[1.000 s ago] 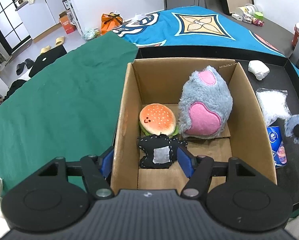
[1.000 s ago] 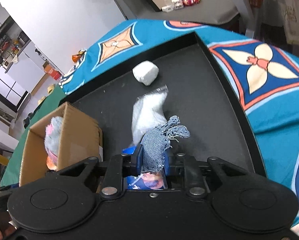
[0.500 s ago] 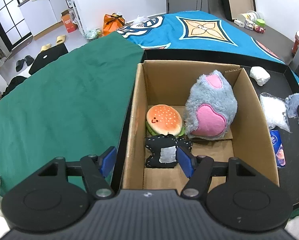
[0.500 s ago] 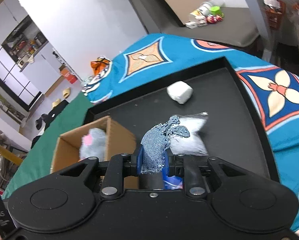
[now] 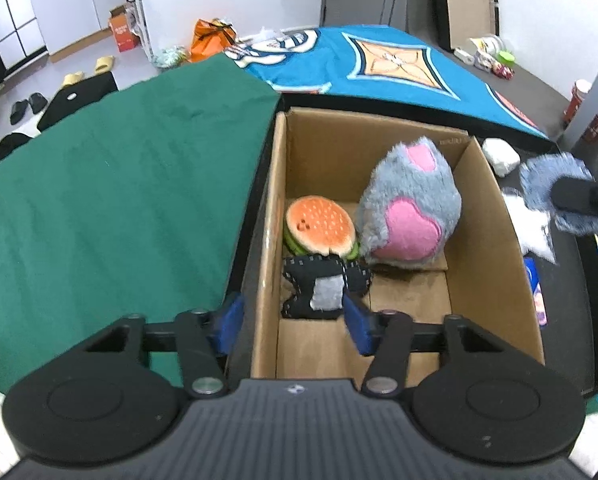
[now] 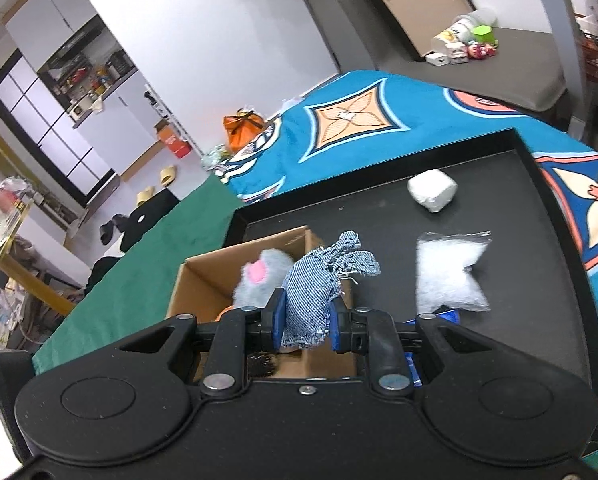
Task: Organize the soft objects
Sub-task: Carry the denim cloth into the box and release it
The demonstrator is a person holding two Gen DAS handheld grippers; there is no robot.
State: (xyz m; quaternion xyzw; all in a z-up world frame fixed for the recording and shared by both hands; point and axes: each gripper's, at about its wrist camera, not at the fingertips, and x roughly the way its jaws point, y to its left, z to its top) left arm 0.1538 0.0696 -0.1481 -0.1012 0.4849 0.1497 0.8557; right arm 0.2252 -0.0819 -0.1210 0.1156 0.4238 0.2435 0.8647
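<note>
A cardboard box (image 5: 495,264) stands on a black tray (image 6: 511,184). In it lie a burger plush (image 5: 319,226), a grey and pink furry plush (image 5: 411,208) and a black stitched plush (image 5: 323,286). My left gripper (image 5: 291,320) is open over the box's near left corner, its fingers either side of the box's left wall. My right gripper (image 6: 305,320) is shut on a blue denim pouch (image 6: 319,284) and holds it in the air by the box's right side (image 6: 251,264). The pouch also shows in the left wrist view (image 5: 555,184).
On the tray right of the box lie a white block (image 6: 433,190), a clear bag of white stuffing (image 6: 451,272) and a blue packet (image 5: 537,292). A green cloth (image 5: 119,200) covers the table on the left, a blue patterned cloth (image 5: 379,64) behind.
My right gripper has lifted the denim pouch and carried it left toward the box. My left gripper has stayed open and shifted left along the box's near edge.
</note>
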